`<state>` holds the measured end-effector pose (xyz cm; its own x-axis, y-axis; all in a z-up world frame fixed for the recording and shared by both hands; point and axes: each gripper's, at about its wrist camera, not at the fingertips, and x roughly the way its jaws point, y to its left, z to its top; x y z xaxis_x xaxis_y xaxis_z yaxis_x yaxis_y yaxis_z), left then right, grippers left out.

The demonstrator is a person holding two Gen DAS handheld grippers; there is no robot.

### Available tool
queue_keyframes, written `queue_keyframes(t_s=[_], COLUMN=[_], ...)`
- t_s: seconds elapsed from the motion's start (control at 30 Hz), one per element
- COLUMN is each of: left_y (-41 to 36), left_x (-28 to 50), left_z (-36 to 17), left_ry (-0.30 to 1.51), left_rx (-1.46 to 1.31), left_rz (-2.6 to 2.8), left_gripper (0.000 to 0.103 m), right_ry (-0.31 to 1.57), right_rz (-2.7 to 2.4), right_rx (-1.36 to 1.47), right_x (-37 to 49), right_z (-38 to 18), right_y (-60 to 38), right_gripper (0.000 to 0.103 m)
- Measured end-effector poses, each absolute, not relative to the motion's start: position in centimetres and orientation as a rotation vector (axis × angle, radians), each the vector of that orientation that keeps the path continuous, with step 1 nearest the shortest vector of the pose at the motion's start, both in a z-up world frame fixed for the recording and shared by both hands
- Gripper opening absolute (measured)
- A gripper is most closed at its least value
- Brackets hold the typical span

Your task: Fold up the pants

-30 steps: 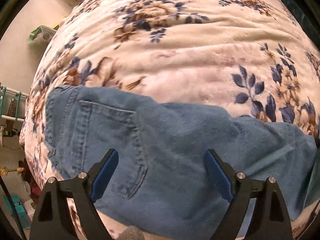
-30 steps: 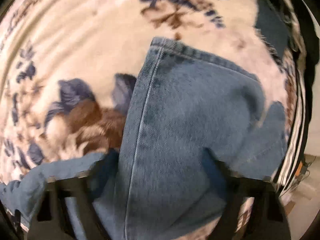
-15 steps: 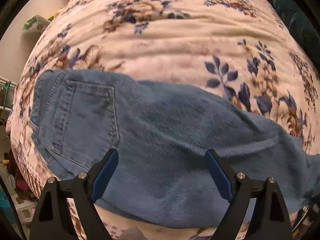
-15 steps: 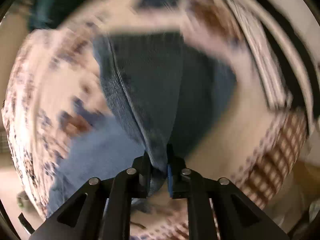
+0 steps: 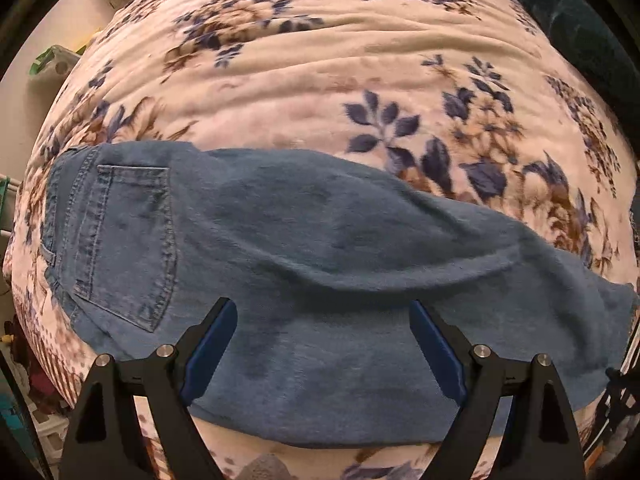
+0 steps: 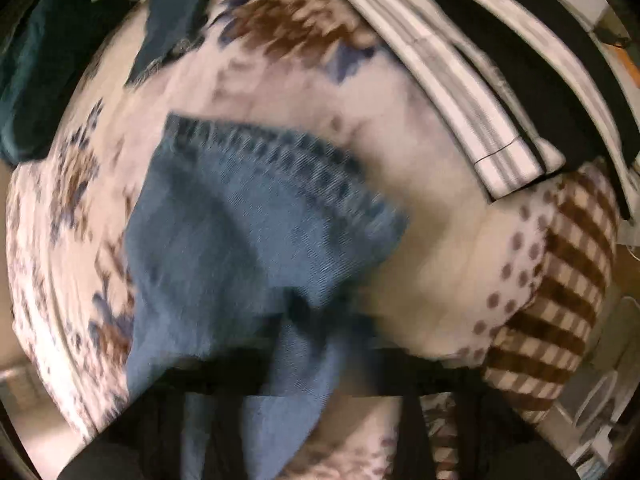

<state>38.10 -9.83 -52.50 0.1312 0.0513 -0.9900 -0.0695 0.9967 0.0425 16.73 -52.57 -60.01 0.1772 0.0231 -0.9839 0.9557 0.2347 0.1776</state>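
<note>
Blue denim pants [image 5: 320, 240] lie across a floral blanket, waist and back pocket [image 5: 128, 232] at the left, legs running right. My left gripper [image 5: 324, 316] hangs open over the thigh area, its blue pads clear of the cloth. In the blurred right wrist view the leg end [image 6: 224, 220], with its stitched hem [image 6: 280, 152], is bunched up into my right gripper [image 6: 308, 320]. Its jaws are closing, with a fold of denim pinched between them.
The floral blanket [image 5: 320, 60] covers the bed. A dark teal cloth [image 5: 580, 32] lies at its far right corner, and a green and white basket [image 5: 56, 60] stands off the left edge. Striped fabric [image 6: 460, 72] and brown checked fabric [image 6: 560, 300] border the bed by the leg end.
The right gripper closed onto the leg end, rolled round and carried it sideways and slightly up. The left gripper drifted along the pants, staying open; the pocket now sits farther left.
</note>
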Motion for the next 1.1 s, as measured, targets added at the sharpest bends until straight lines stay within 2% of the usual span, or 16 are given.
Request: queue_keyframes(t_s=[0.1,0.17,0.3,0.4,0.53,0.57,0.6,0.67,0.7,0.8,0.93,1.1], left_y=[-10.5,-10.9,-11.1,-10.8,-10.6,-10.3,-10.2,-9.4,-8.9,-6.4,-0.5,9.6], left_x=[38.0,37.8,37.6,37.4,36.9,36.7,36.6,36.4,36.2,35.7,34.8,33.9], left_z=[-52.3,-52.0,-51.7,-52.1,-52.2,-52.1,-52.0,-51.8,-51.6,-50.8,-49.8,-49.5], left_ry=[1.425,1.408,1.397,1.408,1.410,1.406,1.404,1.398,1.397,1.394,1.395,1.391], left_rx=[-0.022,-0.021,-0.036,-0.039,-0.041,-0.038,-0.036,-0.034,-0.041,-0.083,-0.170,-0.199], left_rz=[0.079,0.076,0.066,0.071,0.080,0.083,0.087,0.105,0.109,0.140,0.186,0.321], left_gripper=[0.088,0.088,0.088,0.088,0.088,0.088,0.088,0.088,0.088,0.088,0.088,0.088], right_ry=[1.118,1.018,0.861,0.915,1.150,1.202,1.262,1.344,1.343,1.286,1.330,1.429], right_rz=[-0.864,-0.795,-0.717,-0.712,-0.774,-0.788,-0.790,-0.796,-0.799,-0.759,-0.626,-0.424], right_rx=[0.922,0.755,0.663,0.625,0.751,0.787,0.835,0.892,0.902,0.923,0.840,0.819], right_x=[18.6,19.9,20.3,20.7,20.7,20.1,19.8,19.0,18.8,18.3,20.0,23.1], right_z=[-56.6,-52.0,-46.9,-47.9,-56.2,-57.9,-59.9,-61.6,-61.5,-58.9,-56.1,-57.0], right_y=[-51.0,-48.7,-47.3,-48.3,-51.3,-52.0,-52.4,-52.2,-51.9,-48.8,-40.3,-27.5], right_gripper=[0.010,0.010,0.010,0.010,0.011,0.022,0.029,0.078,0.083,0.083,0.083,0.082])
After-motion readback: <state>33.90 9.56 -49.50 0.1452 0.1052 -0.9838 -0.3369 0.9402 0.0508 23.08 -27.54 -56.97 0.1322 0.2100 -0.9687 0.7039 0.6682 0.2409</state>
